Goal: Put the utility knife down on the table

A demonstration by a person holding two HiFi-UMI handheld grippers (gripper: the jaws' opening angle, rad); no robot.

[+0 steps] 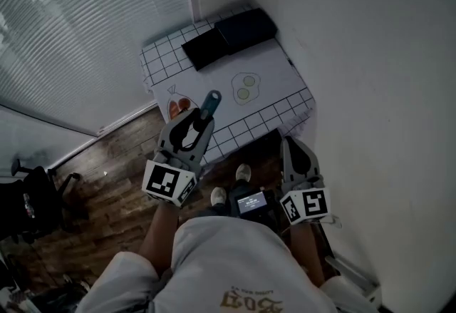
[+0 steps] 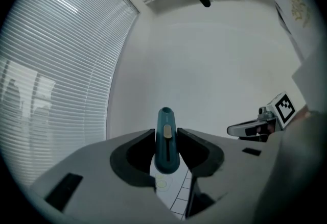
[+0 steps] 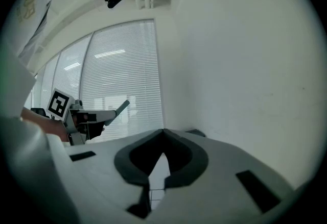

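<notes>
A teal utility knife stands between the jaws of my left gripper, which is shut on its lower body. The knife's rounded end pokes out beyond the fingertips. In the left gripper view the knife is upright, its pale slider facing the camera, with the jaws pressed against both sides. This gripper hovers over the near left edge of the table, which has a white grid cloth. My right gripper is at the table's near right corner. Its tips meet in the right gripper view, with nothing between them.
Two black flat boxes lie at the back of the table. A mat with drawn circles and an orange drawing covers the middle. White wall on the right, window blinds on the left, wooden floor below, and a black chair at far left.
</notes>
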